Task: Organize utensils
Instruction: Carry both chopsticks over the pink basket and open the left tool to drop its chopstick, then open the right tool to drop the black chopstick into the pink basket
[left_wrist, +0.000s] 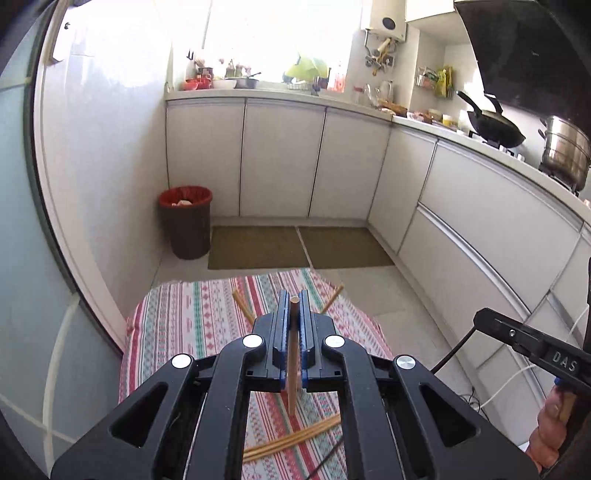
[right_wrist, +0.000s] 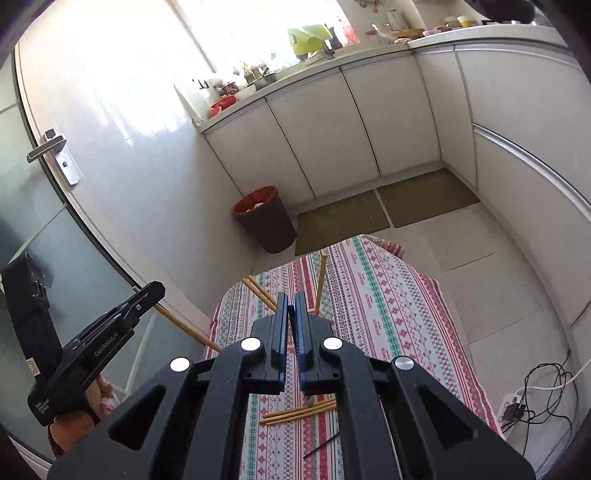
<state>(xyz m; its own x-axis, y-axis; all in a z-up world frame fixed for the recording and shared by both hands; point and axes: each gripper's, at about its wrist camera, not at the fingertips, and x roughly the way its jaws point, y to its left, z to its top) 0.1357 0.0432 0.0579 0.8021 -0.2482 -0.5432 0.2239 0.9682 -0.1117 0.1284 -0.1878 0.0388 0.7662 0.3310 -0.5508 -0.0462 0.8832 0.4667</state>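
The slim, pale-brown wooden chopstick (left_wrist: 294, 354) stands nearly upright between the blue pads of the left claw (left_wrist: 294, 308), clenched at its upper part, its lower tip hanging just above the striped, patterned cloth covering the counter (left_wrist: 192, 317). Held so near one end, the smooth stick could pivot or slide out if the claw tilts, and then roll off the cloth to the floor. Its free tip could also knock the bundle of matching wooden chopsticks (left_wrist: 295, 437) lying near the counter's near edge and scatter them. More loose chopsticks (left_wrist: 242, 303) lie toward the far edge, one (left_wrist: 334, 295) poking over the far right corner, easily nudged off. The right claw (right_wrist: 291, 306) is nearly closed with nothing visible between its pads. A thin dark stick (right_wrist: 321, 445) lies by the near edge.
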